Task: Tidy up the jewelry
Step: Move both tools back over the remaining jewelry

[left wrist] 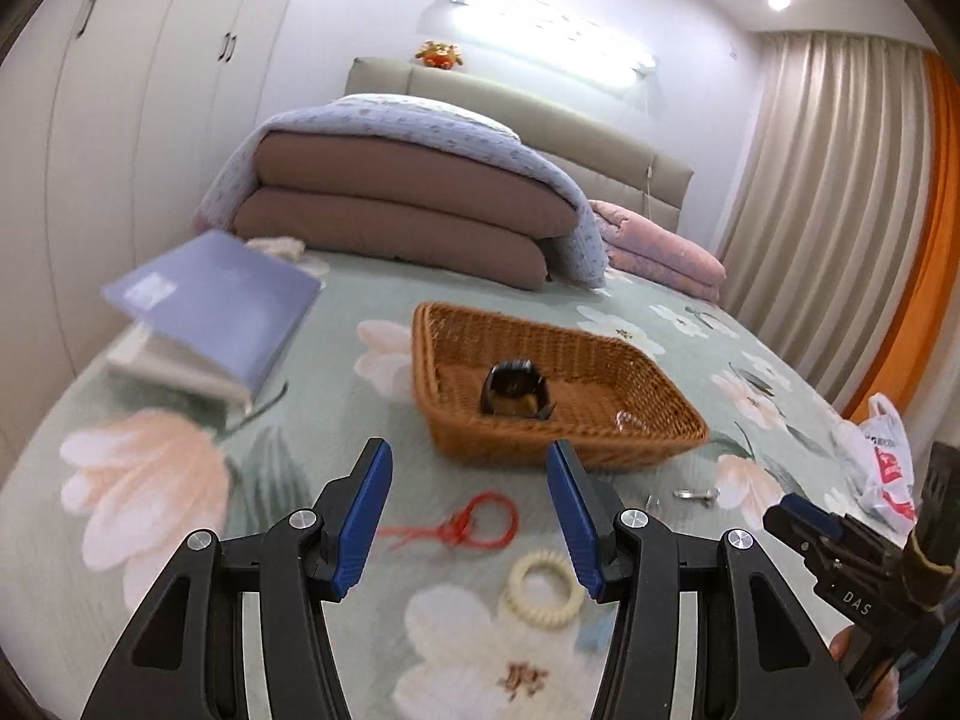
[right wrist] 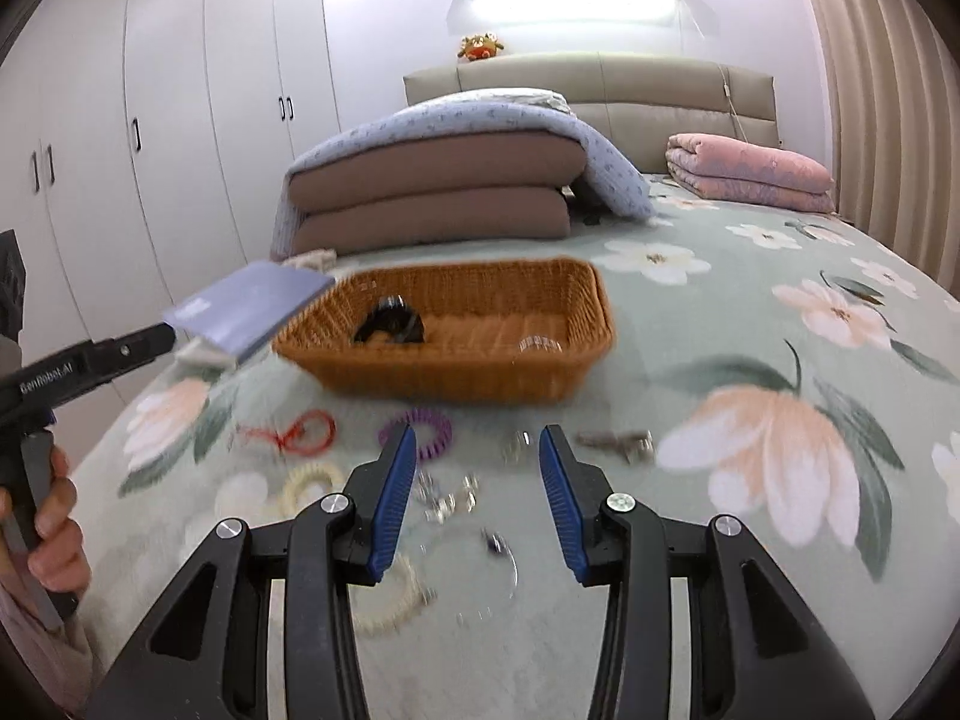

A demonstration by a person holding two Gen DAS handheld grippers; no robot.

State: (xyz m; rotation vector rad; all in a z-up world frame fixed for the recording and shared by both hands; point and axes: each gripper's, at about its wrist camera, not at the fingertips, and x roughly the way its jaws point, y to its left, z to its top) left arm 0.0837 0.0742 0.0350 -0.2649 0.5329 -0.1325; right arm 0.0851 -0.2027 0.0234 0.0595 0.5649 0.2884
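**A:** From the left wrist, what is sitting in the wicker basket [left wrist: 558, 396] so far?

**B:** A black watch [left wrist: 515, 387] is lying near its middle, and something small and glassy, too blurred to name, is resting by the near right corner. Outside it, a red cord bracelet [left wrist: 474, 525] and a cream coil ring [left wrist: 545, 588] are lying on the floral bedspread [left wrist: 144, 480], between the basket and the camera. The left gripper [left wrist: 471, 519] is hovering over them with its jaws standing partly apart and nothing between the pads.

**A:** And from the right wrist?

**B:** The same basket is showing the watch and a clear, ring-like piece [right wrist: 540, 345] near the right end. More is waiting in front of it: a purple coil band [right wrist: 420, 423], a greyish clip-like item [right wrist: 618, 441], and a scatter of small silvery pieces [right wrist: 447, 495] just ahead of the blue pads. The right gripper [right wrist: 477, 498] is also standing partly open and carrying nothing.

**A:** So how far along are we looking?

**B:** I'm judging it as early: a couple of items in, most of the jewelry still out on the bed.
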